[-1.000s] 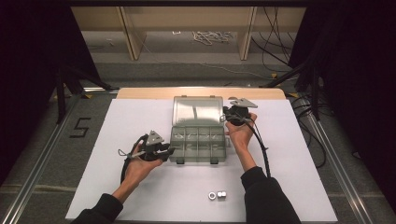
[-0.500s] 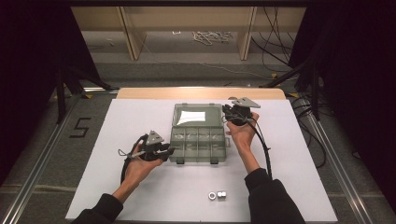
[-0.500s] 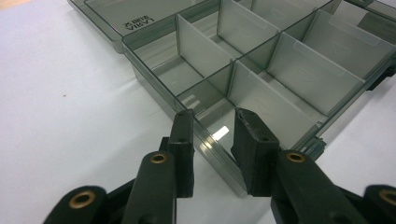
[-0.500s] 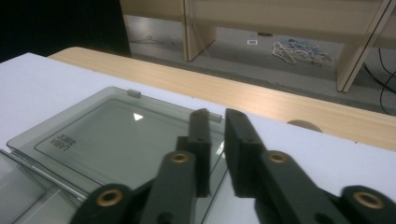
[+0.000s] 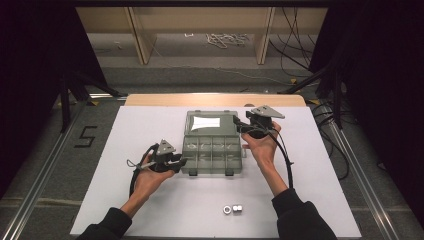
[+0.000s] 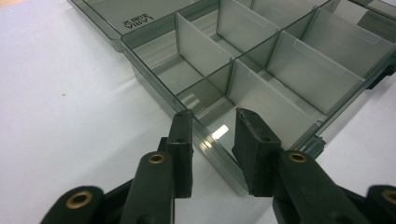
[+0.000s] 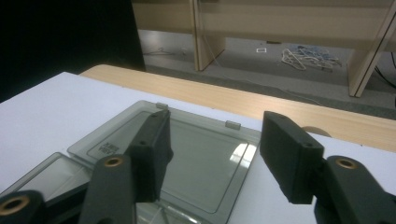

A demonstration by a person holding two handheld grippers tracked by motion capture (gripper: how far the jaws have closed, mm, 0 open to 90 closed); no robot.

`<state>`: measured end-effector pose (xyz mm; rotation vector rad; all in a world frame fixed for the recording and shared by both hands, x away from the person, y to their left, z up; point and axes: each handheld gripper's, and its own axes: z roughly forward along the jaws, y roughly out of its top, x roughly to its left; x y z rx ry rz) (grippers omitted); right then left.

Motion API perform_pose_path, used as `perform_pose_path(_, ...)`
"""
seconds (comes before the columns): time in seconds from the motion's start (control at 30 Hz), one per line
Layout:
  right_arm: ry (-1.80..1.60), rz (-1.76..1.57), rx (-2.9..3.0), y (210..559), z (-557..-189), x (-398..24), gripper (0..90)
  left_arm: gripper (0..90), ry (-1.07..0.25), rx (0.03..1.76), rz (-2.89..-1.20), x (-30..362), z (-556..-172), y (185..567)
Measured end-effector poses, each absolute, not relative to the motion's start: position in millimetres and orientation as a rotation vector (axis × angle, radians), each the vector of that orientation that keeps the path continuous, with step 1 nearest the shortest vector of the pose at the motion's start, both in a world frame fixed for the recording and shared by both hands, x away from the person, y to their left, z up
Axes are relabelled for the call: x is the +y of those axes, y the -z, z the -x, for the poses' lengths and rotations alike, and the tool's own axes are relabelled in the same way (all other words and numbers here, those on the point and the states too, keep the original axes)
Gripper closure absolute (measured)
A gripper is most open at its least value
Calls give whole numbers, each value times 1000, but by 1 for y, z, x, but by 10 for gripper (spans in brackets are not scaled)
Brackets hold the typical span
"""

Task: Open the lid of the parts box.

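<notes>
Left gripper low, fingers pinched, right gripper raised, fingers just opening, nothing between.

Overhead light on white table, dark surround; glare on box lid; near claws soft-focused.

From my seat I see the bench as a white sheet over a pale wooden top, whose bare wood shows as a strip along the far edge. Lying directly on it, about at the middle, is a smoky grey compartment box, its lid folded flat onto the white surface toward the far side and its tray of divided cells facing up. Near the front edge, well apart from the box, two small metal nuts lie just beside each other. The box's corner wall rests straight on the sheet in the left gripper view.
</notes>
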<state>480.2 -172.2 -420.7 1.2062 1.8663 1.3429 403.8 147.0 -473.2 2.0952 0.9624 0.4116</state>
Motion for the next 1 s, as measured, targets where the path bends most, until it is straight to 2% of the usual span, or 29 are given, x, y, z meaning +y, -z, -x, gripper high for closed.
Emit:
perform_pose_path(0.2, -1356, -1168, 1905, 409, -464, -173, 386, 622, -399, 998, -2076, 148, -404, 472)
perform_pose_path(0.4, -1382, -1101, 1905, 400, -445, -175, 354, 501, -454, 1042, -2010, 149, -403, 468)
perform_pose_path(0.57, -1403, -1084, 1909, 394, -430, -177, 315, 414, -429, 1057, -1951, 152, -401, 460)
perform_pose_path(1.0, -1447, -1034, 1902, 393, -392, -188, 297, 346, -447, 1003, -1872, 153, -387, 443)
